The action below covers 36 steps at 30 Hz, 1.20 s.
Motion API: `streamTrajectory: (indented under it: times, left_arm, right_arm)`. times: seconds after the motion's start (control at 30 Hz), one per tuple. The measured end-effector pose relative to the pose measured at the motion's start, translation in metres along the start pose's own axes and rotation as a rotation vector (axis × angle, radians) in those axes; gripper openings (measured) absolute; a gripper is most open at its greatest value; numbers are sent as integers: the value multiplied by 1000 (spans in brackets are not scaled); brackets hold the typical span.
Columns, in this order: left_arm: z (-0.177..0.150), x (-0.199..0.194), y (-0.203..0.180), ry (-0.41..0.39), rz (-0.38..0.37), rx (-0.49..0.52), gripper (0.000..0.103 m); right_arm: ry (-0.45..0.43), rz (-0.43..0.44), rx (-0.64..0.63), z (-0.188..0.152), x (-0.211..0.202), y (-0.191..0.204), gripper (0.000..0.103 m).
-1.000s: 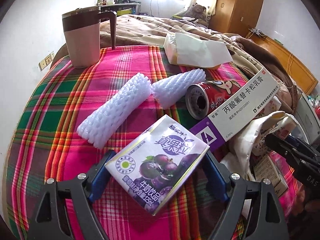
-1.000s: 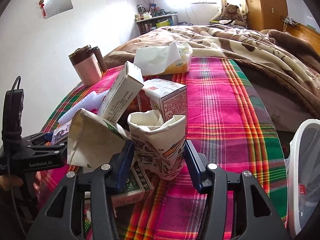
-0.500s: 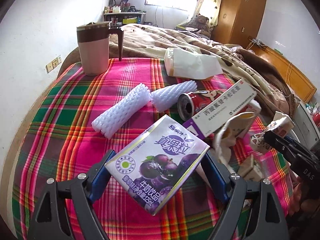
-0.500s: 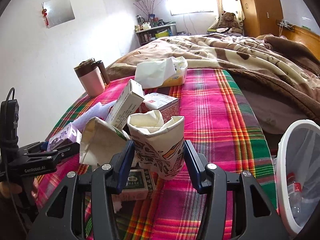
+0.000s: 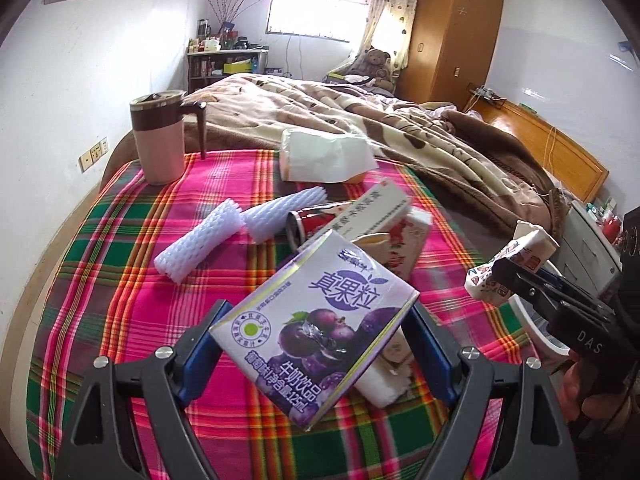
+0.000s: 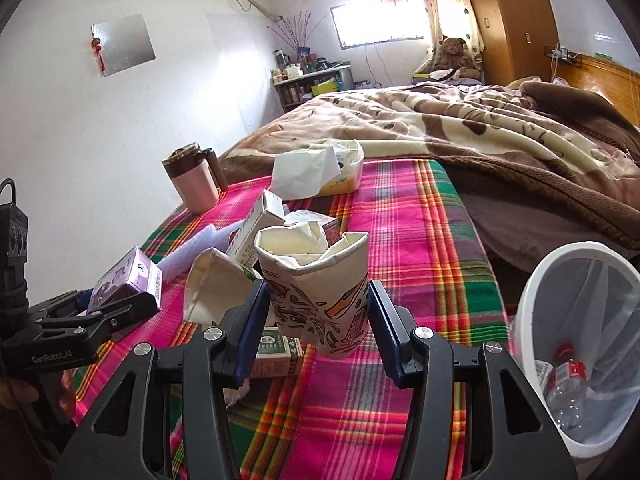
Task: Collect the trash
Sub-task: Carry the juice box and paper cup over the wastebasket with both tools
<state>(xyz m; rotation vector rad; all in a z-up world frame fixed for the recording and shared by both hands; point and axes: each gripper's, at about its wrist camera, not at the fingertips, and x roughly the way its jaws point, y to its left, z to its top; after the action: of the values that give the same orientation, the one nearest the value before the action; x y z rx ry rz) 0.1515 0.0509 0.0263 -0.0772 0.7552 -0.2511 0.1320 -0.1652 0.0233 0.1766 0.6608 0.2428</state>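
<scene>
My left gripper is shut on a purple grape milk carton and holds it above the plaid cloth. It also shows in the right wrist view. My right gripper is shut on a crumpled paper cup, lifted over the table's right side; the cup shows in the left wrist view. A white trash bin with a plastic liner and a bottle stands at the lower right. On the cloth lie two white foam nets, a red can, a long medicine box and another crumpled cup.
A pink and brown mug stands at the back left. A tissue pack lies at the back. A small green box and a red-print carton lie among the trash. A bed with a brown blanket is behind.
Both grippers rose and pulled back from the table with their loads. The right gripper moved right, so the trash bin came further into view.
</scene>
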Motion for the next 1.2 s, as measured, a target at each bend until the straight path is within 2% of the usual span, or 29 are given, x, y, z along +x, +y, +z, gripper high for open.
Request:
streamTrajectory:
  times: [0.5, 0.87, 1.2]
  left_arm:
    - [-3, -8, -91, -45, -77, 114, 87]
    - [-1, 4, -153, -35, -175, 182, 87]
    - [2, 28, -213, -1, -246, 239, 87]
  right_arm:
    - [-69, -97, 31, -1, -51, -47, 52]
    - [-96, -180, 76, -5, -75, -86, 52]
    - [-84, -261, 133, -14, -88, -133, 52]
